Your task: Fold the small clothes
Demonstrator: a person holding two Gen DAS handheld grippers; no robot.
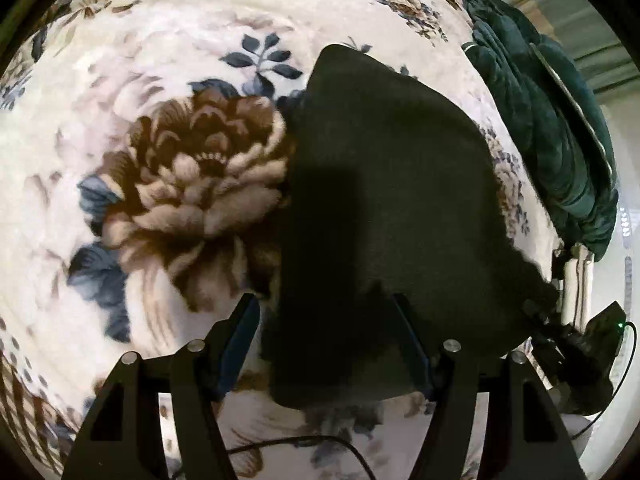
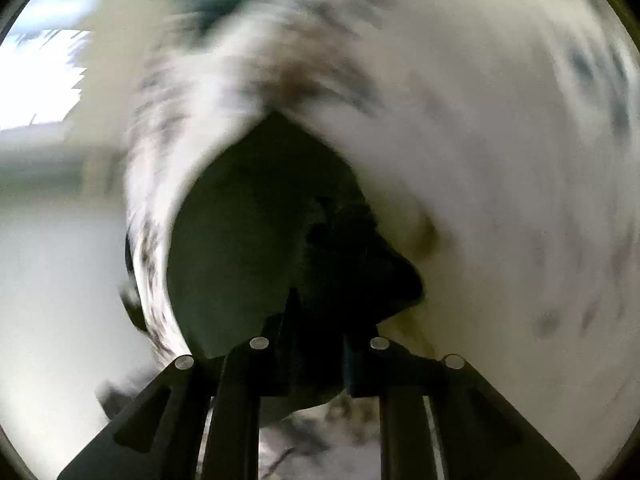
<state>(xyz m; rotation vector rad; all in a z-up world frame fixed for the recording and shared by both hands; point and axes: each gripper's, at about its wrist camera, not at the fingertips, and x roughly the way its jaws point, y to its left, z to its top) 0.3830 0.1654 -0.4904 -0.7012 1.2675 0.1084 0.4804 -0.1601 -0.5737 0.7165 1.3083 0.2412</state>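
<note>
A small black garment (image 1: 384, 184) lies on a floral fleece blanket (image 1: 120, 80). My left gripper (image 1: 324, 308) is open above its near edge; the left finger (image 1: 240, 328) is over the blanket and the right finger (image 1: 408, 336) is over the cloth. In the right wrist view, which is heavily blurred, my right gripper (image 2: 316, 340) is shut on a corner of the black garment (image 2: 248, 248) and holds it lifted. The right gripper also shows in the left wrist view (image 1: 568, 340), at the garment's right corner.
A dark green quilted garment (image 1: 540, 120) lies along the blanket's right edge. A black cable (image 1: 304, 442) runs across the blanket below my left gripper. A bright window (image 2: 40, 60) shows at the upper left of the right wrist view.
</note>
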